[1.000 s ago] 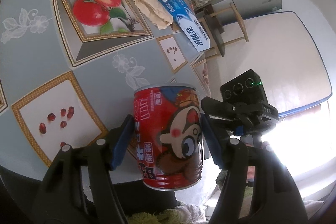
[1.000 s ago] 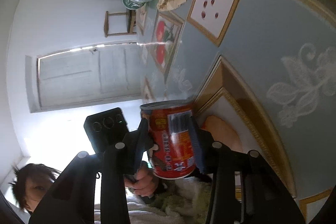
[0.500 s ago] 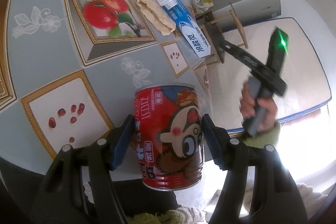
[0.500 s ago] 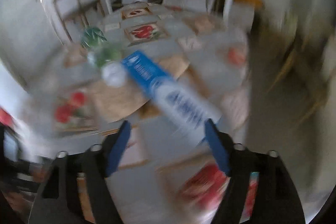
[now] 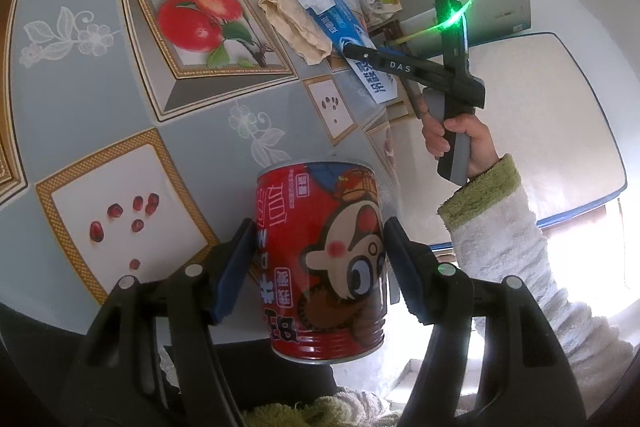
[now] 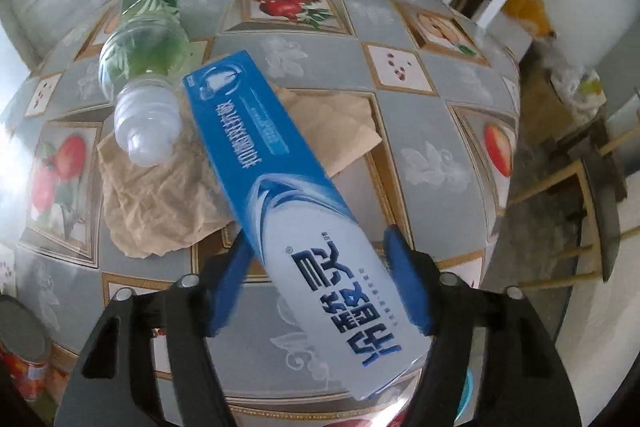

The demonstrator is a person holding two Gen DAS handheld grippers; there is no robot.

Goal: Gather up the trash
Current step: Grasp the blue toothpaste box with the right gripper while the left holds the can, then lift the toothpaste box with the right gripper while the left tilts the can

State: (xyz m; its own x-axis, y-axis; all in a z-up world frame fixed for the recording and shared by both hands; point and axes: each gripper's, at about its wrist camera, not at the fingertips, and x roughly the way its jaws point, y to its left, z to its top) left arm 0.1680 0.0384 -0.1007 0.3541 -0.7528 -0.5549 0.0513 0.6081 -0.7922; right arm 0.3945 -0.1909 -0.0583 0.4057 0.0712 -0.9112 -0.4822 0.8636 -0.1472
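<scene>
My left gripper (image 5: 318,261) is clamped on the red cartoon can (image 5: 324,263), held off the table edge (image 5: 120,307). My right gripper (image 6: 316,277) is spread wide, pads either side of the blue toothpaste box (image 6: 288,199), not pinching. The box lies on crumpled brown paper (image 6: 160,195), beside a plastic bottle (image 6: 146,67).

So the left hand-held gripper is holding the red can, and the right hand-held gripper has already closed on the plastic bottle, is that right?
Not quite. The left hand-held gripper does hold the red can, but the right hand-held gripper is open, its fingers either side of the blue toothpaste box, not the plastic bottle. The right wrist view shows this; the bottle lies untouched beside the box.
</scene>
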